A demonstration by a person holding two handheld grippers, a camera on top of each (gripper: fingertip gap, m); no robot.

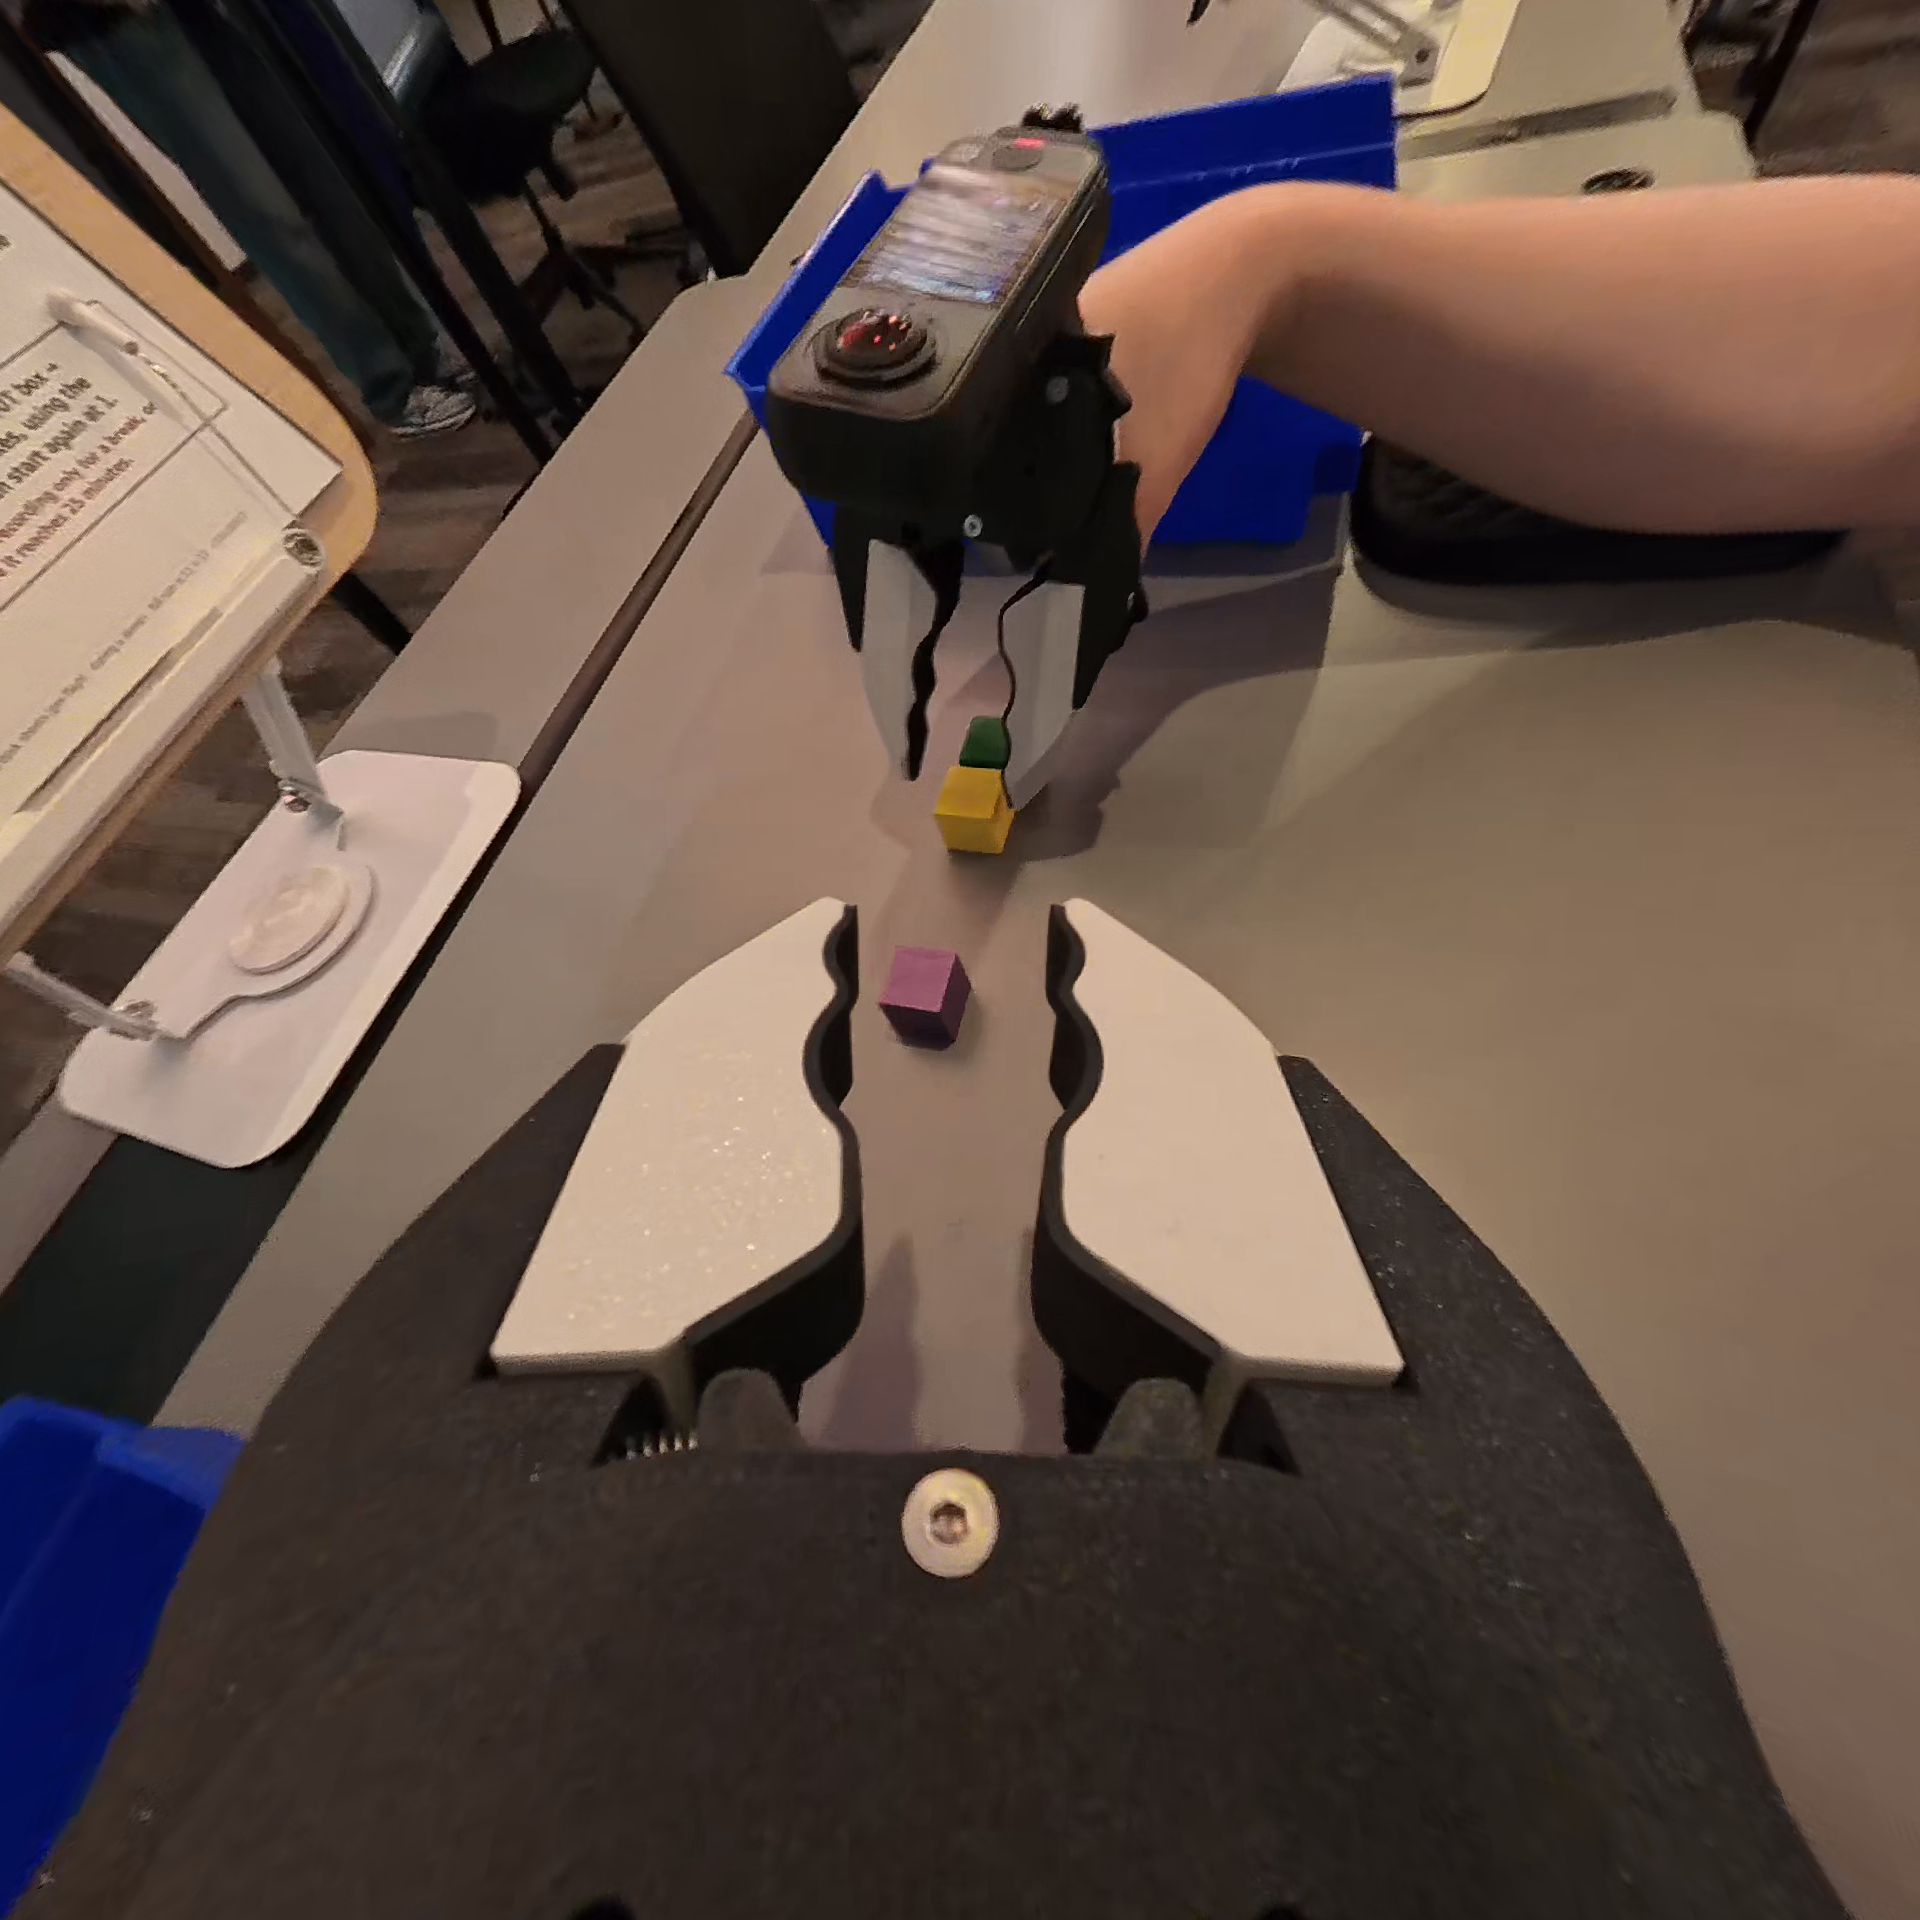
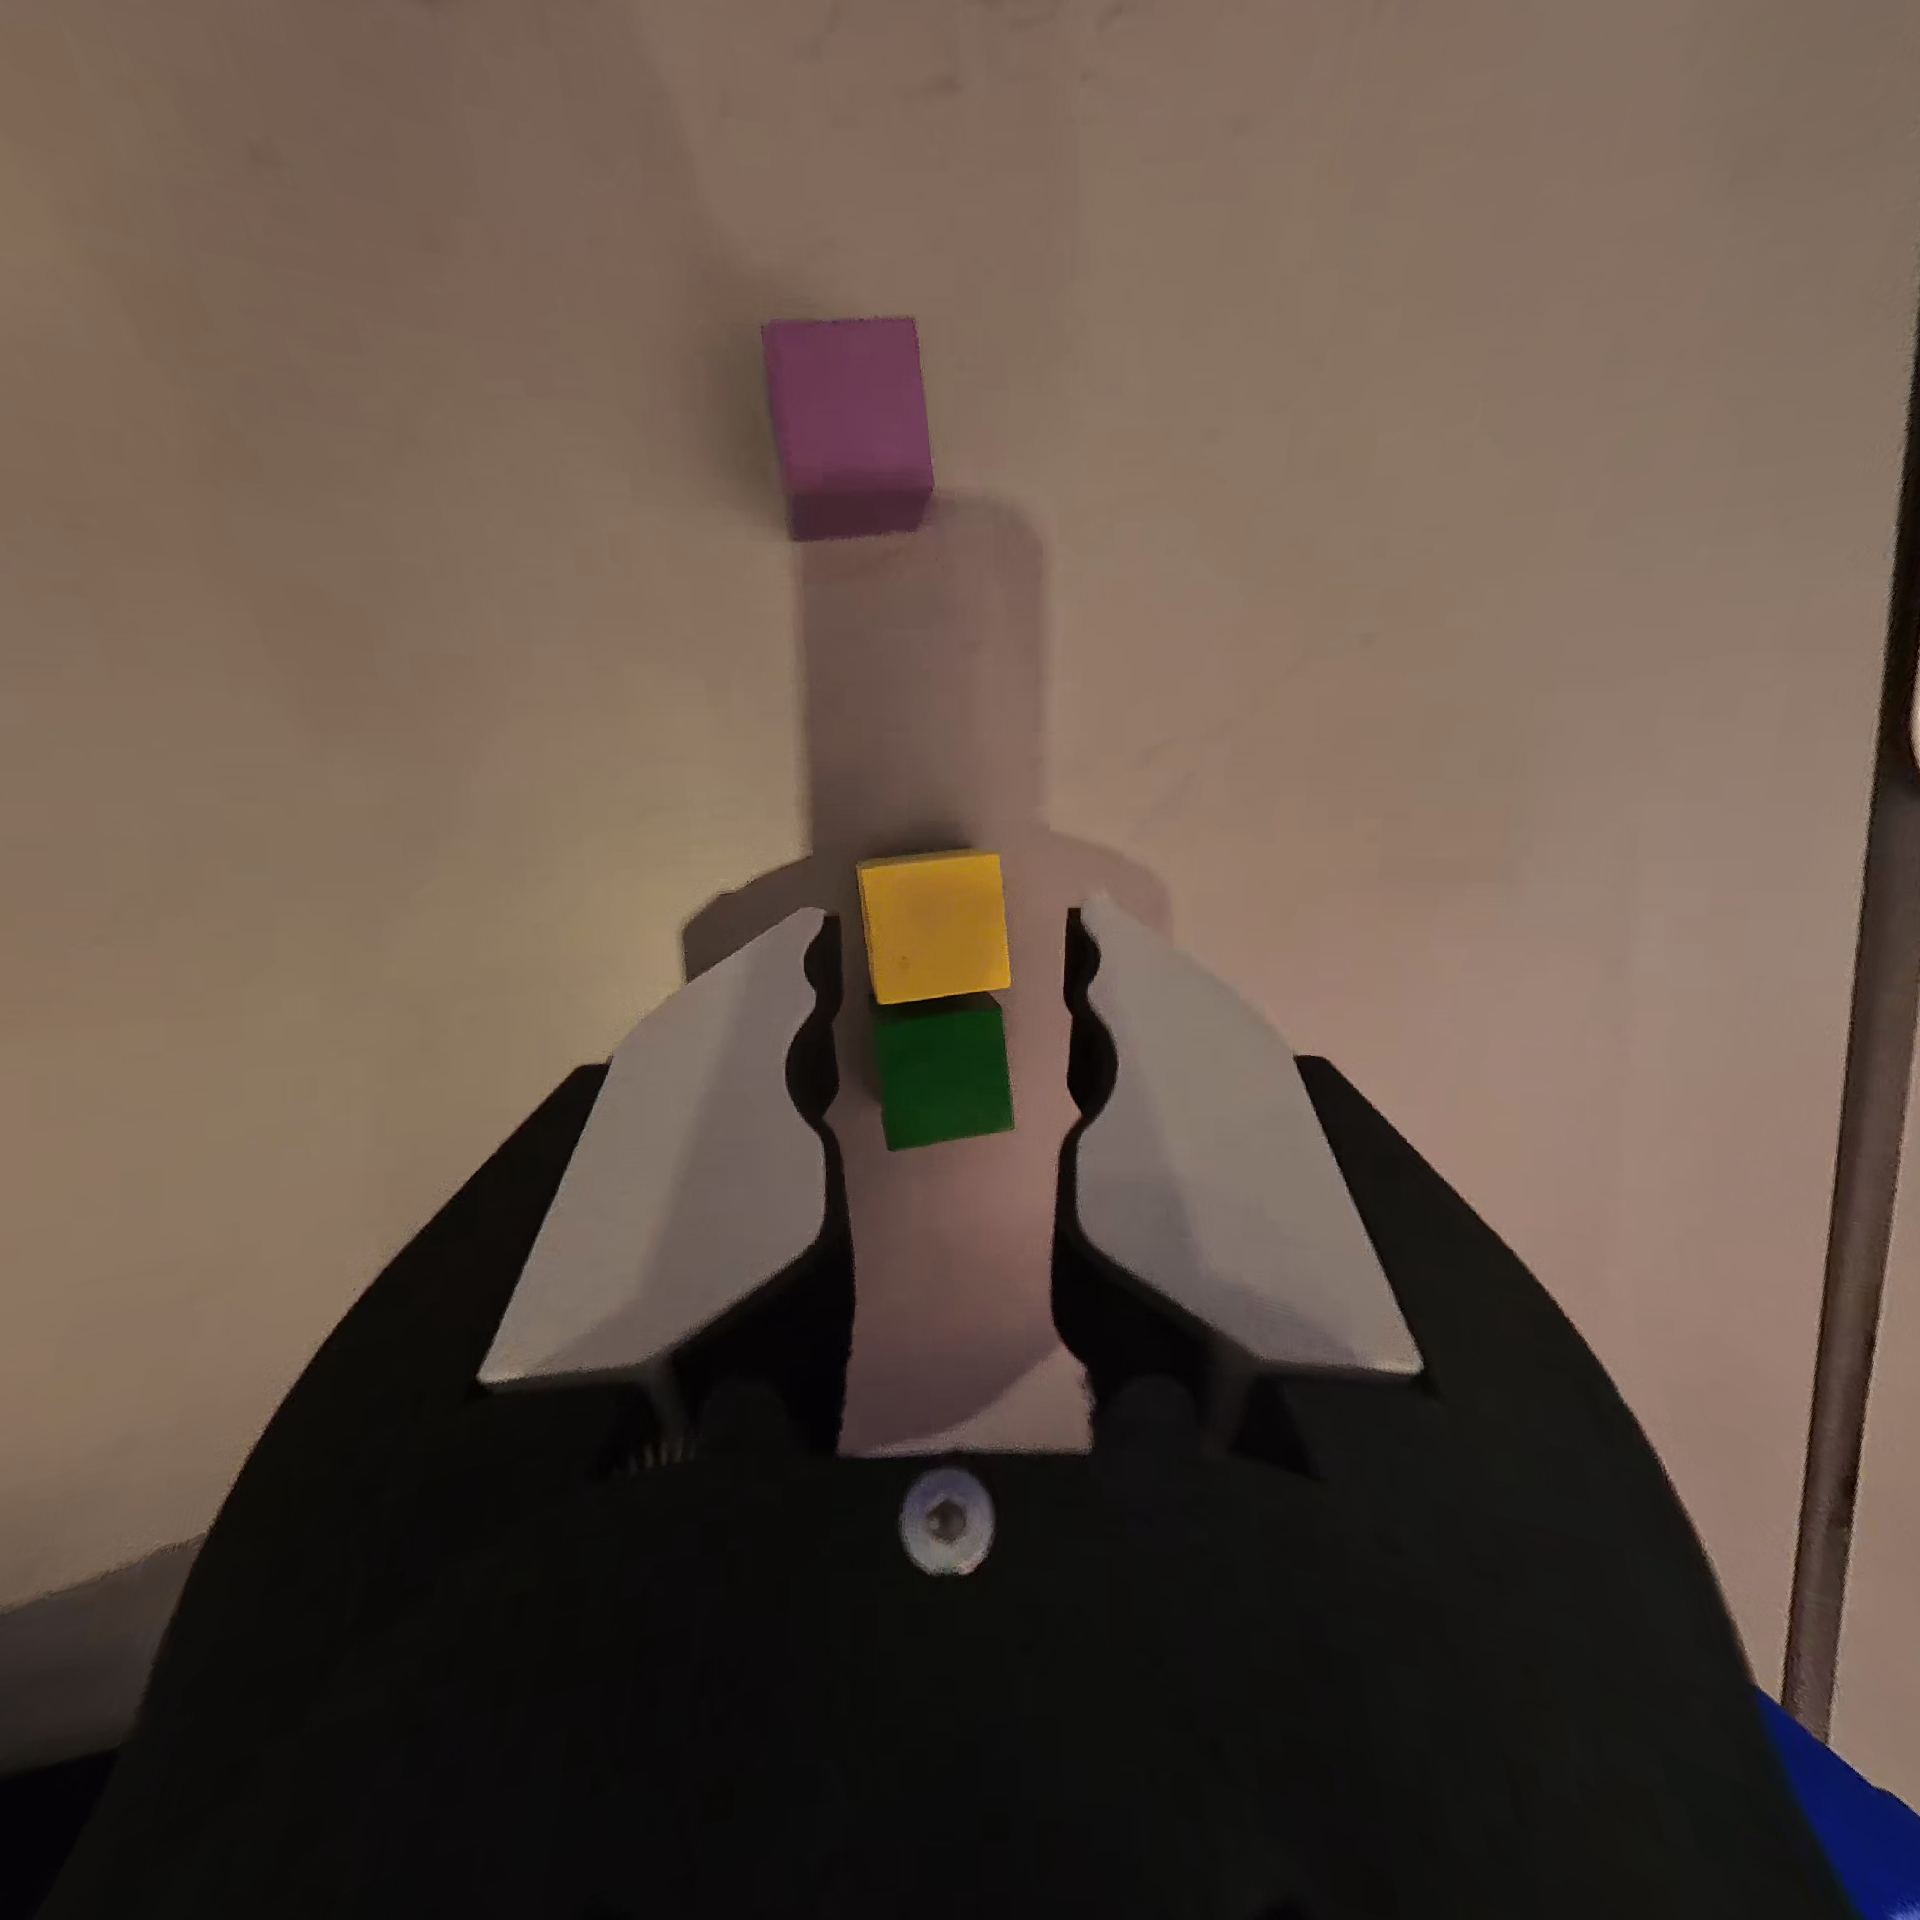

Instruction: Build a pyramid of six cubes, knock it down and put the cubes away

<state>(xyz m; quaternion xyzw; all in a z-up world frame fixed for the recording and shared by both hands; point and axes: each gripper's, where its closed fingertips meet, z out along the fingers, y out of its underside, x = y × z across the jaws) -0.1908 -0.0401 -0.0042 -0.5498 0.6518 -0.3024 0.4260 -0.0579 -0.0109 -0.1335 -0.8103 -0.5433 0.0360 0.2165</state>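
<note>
Grey table (image 1: 1455,987) carries everything. Blue bin (image 1: 1278,457) sits at far side behind right gripper (image 1: 966,774); contents not visible. R gripper is spread apart, empty, w/ green cube (image 2: 943,1075) and yellow cube (image 2: 935,928) between its fingers, touching each other, not pinched. L gripper (image 1: 951,914) also spread apart, empty; purple cube (image 1: 925,995) lies between its tips on the table, apart from the other two.
</note>
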